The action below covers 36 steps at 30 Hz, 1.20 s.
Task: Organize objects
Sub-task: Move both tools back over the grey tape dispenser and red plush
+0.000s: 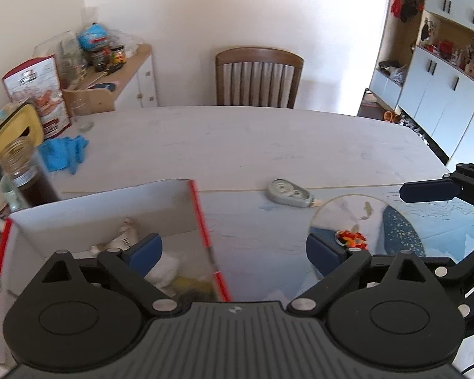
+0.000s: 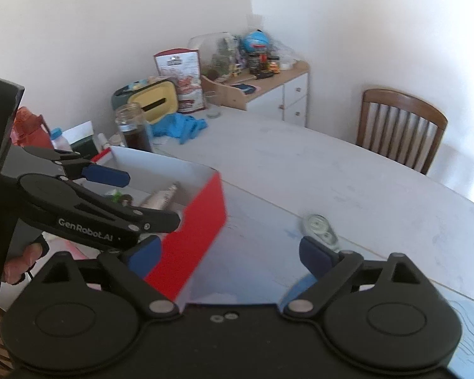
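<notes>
Box with red sides sits at my left gripper's ten o'clock and already holds several small things: a tube, something white, something yellow. Both my grippers are spread wide and carry nothing; the right gripper hovers beside the box's red wall. Left out on the table, I judge, are the tape dispenser at one o'clock and a clear glass with orange bits, just beside my right finger.
</notes>
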### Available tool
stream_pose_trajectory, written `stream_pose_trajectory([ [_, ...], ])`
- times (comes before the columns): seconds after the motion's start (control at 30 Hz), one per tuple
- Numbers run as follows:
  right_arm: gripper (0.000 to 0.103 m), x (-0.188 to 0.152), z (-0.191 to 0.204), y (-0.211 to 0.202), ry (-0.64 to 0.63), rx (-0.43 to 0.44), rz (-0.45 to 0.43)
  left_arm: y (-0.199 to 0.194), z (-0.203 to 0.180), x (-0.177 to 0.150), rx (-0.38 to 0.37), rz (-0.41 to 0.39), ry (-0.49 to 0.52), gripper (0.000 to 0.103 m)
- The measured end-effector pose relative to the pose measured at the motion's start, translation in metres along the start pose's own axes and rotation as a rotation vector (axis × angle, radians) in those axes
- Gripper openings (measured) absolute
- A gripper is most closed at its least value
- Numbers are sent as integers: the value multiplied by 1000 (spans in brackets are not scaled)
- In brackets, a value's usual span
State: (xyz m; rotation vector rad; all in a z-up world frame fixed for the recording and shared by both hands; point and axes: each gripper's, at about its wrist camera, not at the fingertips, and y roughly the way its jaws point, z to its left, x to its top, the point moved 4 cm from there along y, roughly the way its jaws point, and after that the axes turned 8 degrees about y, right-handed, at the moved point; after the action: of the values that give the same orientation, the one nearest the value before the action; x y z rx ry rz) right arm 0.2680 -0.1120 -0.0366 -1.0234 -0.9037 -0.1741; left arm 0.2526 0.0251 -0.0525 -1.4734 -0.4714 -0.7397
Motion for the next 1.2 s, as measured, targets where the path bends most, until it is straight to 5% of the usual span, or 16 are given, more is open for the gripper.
stream_pose_trajectory([
  [0.47, 95, -36, -92, 1, 50, -116, 61, 69, -54, 29, -30, 46, 12, 101],
  [1.2, 89, -78, -130, 65, 33, -92, 182, 197, -86, 51, 106, 205, -93, 101],
])
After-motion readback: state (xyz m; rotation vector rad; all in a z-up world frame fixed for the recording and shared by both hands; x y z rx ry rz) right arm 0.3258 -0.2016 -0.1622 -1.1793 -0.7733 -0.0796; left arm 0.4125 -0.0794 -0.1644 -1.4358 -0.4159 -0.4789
